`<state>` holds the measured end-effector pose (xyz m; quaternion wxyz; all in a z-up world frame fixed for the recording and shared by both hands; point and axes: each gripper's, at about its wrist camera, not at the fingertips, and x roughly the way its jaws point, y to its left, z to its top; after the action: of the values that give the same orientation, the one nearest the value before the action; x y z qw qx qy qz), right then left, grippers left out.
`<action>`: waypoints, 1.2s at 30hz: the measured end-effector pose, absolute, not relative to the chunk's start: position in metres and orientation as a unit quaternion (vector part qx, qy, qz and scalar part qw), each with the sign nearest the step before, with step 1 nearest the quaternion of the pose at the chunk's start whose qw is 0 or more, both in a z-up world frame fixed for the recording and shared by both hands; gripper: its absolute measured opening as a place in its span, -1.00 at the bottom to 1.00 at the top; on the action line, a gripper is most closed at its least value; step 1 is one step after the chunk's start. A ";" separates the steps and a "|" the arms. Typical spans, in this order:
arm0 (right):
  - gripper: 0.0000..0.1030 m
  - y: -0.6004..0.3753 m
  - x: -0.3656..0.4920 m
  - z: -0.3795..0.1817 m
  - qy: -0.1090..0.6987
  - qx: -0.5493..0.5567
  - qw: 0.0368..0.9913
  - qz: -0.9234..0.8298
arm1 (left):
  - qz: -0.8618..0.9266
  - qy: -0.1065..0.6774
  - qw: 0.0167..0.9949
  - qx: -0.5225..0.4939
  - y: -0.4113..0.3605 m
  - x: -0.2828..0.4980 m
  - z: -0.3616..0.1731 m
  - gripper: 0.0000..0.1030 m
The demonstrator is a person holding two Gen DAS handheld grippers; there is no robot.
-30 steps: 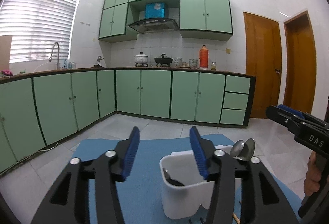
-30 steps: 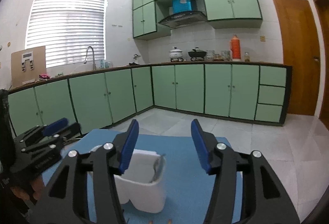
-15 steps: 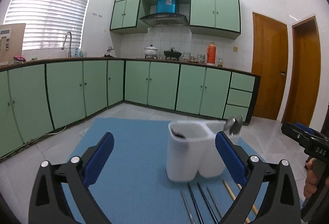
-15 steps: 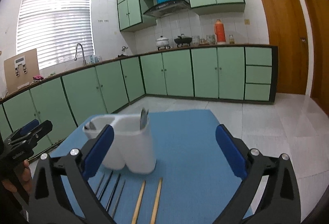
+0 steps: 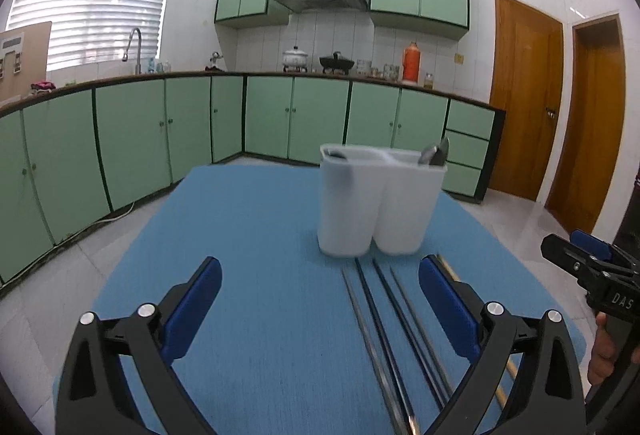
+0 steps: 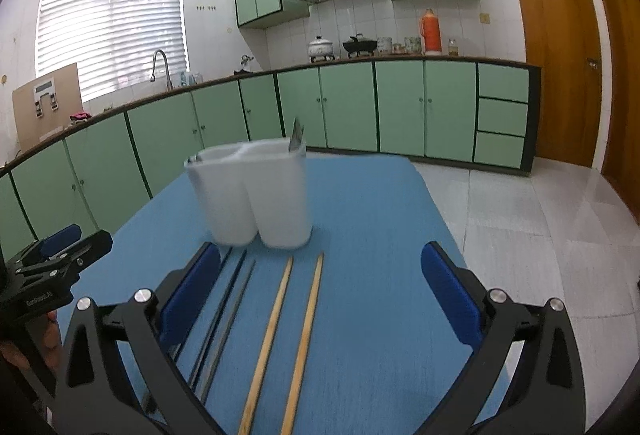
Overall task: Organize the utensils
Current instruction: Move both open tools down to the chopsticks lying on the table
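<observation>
Green cabinets line the kitchen behind a worktop [image 5: 240, 235] covered by a blue mat.

Left side: the left gripper [image 5: 320, 309] hovers above the mat with its fingers spread wide and nothing between them. Just right of its centre line lie four thin dark metal chopsticks [image 5: 384, 319], roughly parallel, their far ends close to the base of the white utensil holder [image 5: 376, 203].

Centre: the holder stands upright and has two compartments. A spoon [image 5: 434, 155] leans in the right compartment; a dark utensil tip [image 5: 335, 155] shows in the left one, possibly another spoon, but blur prevents confirmation.

Right side: two wooden chopsticks [image 6: 288, 335] lie side by side, just right of the metal set. The right gripper [image 6: 320, 309] hovers over them, fingers wide apart and empty.

Step in hand, as judged: picking up loose chopsticks for transfer into the holder. Recommended procedure:
1. Lower the fingers across the sticks, not along them.
2. Close on a matched pair near mid-length, so the pair does not tip.
3. Keep the two grippers apart; they work close together.
4. Insert tips down without striking the holder, which may be light enough to topple.
</observation>
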<state>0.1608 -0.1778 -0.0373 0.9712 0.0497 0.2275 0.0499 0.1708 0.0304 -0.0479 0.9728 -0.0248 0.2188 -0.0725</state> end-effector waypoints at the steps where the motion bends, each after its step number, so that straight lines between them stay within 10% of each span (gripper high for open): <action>1: 0.89 -0.178 0.157 -0.039 0.231 0.050 0.970 0.050 | -0.073 0.223 0.972 -0.020 0.029 0.165 -0.051 0.88; 14: 0.88 -0.179 0.096 -0.091 0.280 0.051 0.958 0.027 | -0.072 0.270 0.960 -0.001 0.022 0.109 -0.093 0.88; 24: -0.01 -0.162 0.085 -0.110 0.343 0.000 0.939 0.032 | -0.050 0.325 0.944 0.007 0.017 0.100 -0.098 0.86; 36: -0.47 -0.148 0.091 -0.107 0.388 -0.023 0.919 0.068 | -0.052 0.348 0.936 0.008 0.011 0.096 -0.093 0.84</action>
<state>0.0912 -0.1484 -0.1074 0.9189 -0.0234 0.3879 0.0676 0.0957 0.0105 -0.0928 0.9360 0.0083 0.3479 -0.0522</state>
